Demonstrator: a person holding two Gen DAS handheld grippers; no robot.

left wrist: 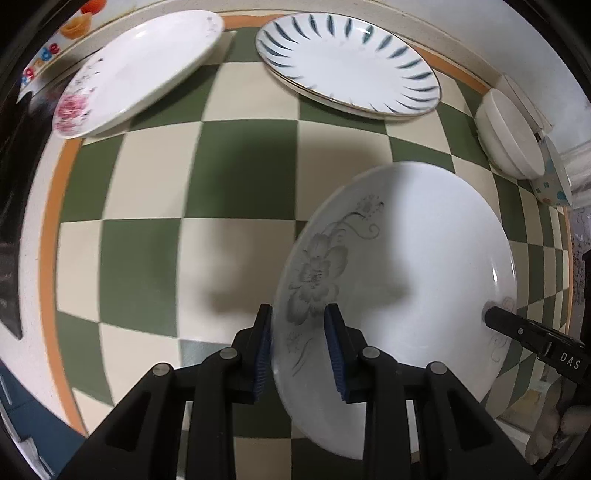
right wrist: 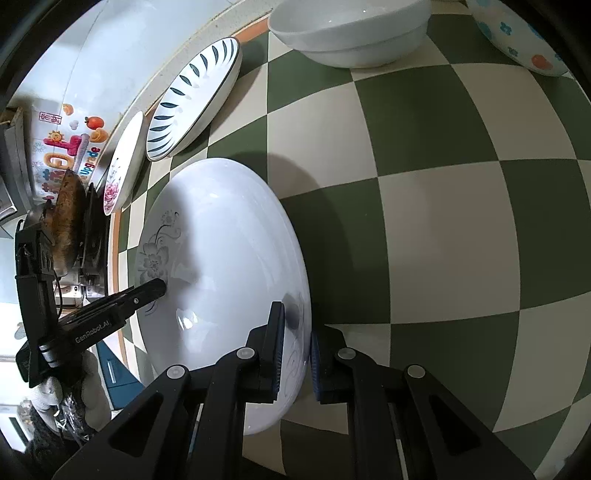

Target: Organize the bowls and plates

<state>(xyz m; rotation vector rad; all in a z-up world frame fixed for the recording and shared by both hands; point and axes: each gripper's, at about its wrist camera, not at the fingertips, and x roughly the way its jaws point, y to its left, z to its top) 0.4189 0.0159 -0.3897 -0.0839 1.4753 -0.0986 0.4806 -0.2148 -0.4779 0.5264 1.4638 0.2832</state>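
A white plate with a grey flower print is held tilted above the checkered table by both grippers. My left gripper is shut on its near rim. My right gripper is shut on the opposite rim of the same plate. The right gripper's finger shows at the plate's far edge in the left wrist view. The left gripper also shows in the right wrist view. A blue-striped plate and a pink-flower plate lie at the back. A white bowl and a dotted bowl stand further right.
The table has a green and cream checkered cloth with an orange border. A colourful printed box stands beyond the table's left edge. The white bowl sits by the wall at the right.
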